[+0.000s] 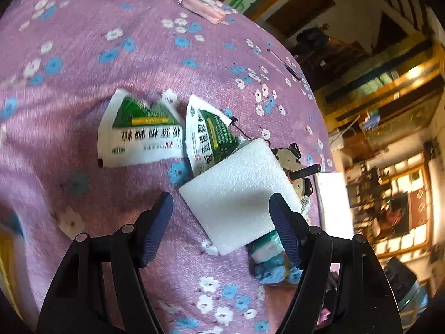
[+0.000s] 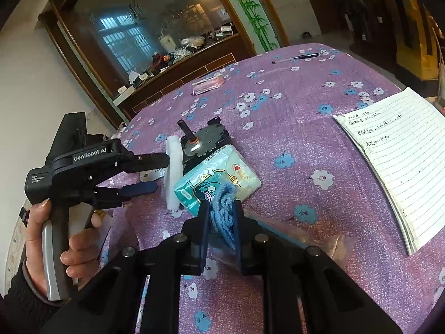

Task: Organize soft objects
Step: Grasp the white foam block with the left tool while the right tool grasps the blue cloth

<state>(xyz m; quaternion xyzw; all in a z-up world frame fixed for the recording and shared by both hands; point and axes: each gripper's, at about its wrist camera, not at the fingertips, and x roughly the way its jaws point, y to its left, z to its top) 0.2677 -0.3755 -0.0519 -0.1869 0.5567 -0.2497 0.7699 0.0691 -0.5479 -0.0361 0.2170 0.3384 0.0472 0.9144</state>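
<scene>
A white foam block leans on a tissue pack on the purple flowered cloth. My left gripper is open, its jaws on either side of the foam's near edge. In the right wrist view the left gripper stands open beside the foam. My right gripper is shut on a blue fuzzy cloth just above the tissue pack. Two green and white sachets lie behind the foam.
A small metal motor sits against the foam and tissue pack. An open lined notebook lies at the right. A pink packet and a pen lie at the far side. The table edge runs close right of the foam.
</scene>
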